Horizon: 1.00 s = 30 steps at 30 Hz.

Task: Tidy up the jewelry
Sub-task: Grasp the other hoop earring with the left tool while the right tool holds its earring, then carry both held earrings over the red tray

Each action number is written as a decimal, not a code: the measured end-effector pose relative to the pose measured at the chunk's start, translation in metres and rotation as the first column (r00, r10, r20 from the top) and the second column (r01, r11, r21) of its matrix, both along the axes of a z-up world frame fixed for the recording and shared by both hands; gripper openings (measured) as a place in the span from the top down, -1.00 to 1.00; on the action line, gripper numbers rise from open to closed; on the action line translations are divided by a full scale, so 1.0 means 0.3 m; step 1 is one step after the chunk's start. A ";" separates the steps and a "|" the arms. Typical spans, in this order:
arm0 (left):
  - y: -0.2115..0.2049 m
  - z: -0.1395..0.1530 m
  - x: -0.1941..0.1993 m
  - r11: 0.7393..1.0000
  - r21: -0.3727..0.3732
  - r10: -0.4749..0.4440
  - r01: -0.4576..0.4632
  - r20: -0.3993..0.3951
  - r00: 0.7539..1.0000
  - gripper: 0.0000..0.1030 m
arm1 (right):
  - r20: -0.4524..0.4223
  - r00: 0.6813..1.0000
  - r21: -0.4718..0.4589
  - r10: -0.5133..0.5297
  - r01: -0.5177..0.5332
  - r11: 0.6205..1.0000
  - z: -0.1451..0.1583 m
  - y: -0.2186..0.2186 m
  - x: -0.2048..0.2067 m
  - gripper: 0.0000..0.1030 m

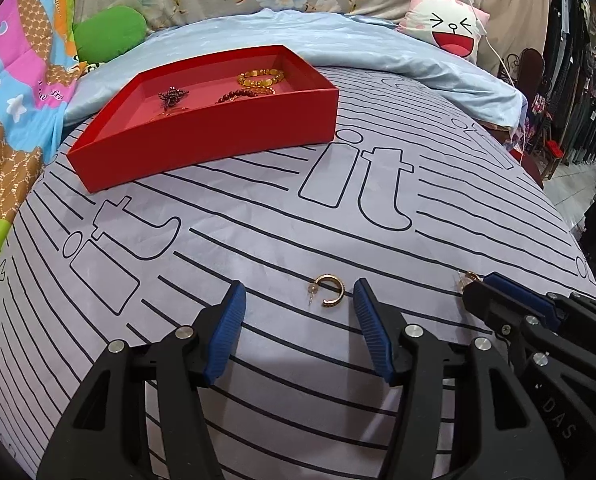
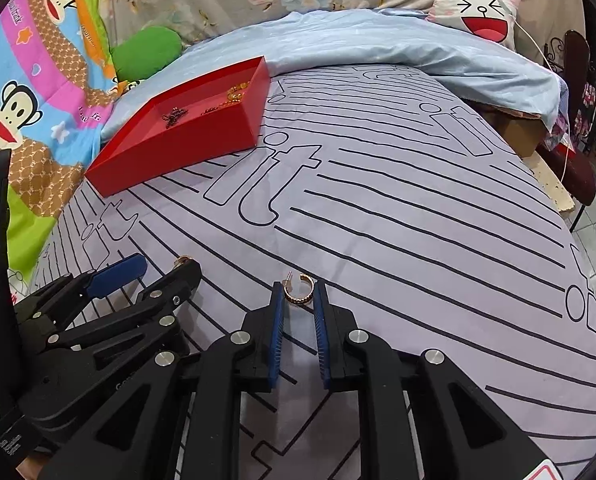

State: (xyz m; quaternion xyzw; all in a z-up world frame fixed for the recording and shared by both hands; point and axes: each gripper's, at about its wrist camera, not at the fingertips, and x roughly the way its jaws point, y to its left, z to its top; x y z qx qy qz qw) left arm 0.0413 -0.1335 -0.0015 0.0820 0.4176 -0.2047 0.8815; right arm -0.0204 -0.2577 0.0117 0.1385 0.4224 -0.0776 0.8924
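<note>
Bed: lilac sheet with black stripes (image 1: 258,248), pale blue quilt (image 1: 378,40)
Pillow: laughing cartoon face (image 1: 450,28)
Floor: pale tiles (image 2: 594,216)

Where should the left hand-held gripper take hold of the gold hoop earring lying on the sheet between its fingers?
Grip across the thick curved band of the gold hoop earring, coming straight down from above. It lies flat on the sheet, an open C with a thin post at its left, probably too slim to pinch.
</note>
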 end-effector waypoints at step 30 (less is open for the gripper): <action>0.143 0.018 -0.008 0.997 -0.054 0.051 -0.052 -0.020 0.998 0.65 | 0.005 0.997 -0.017 0.075 -0.075 0.997 0.026 0.130 0.006 0.73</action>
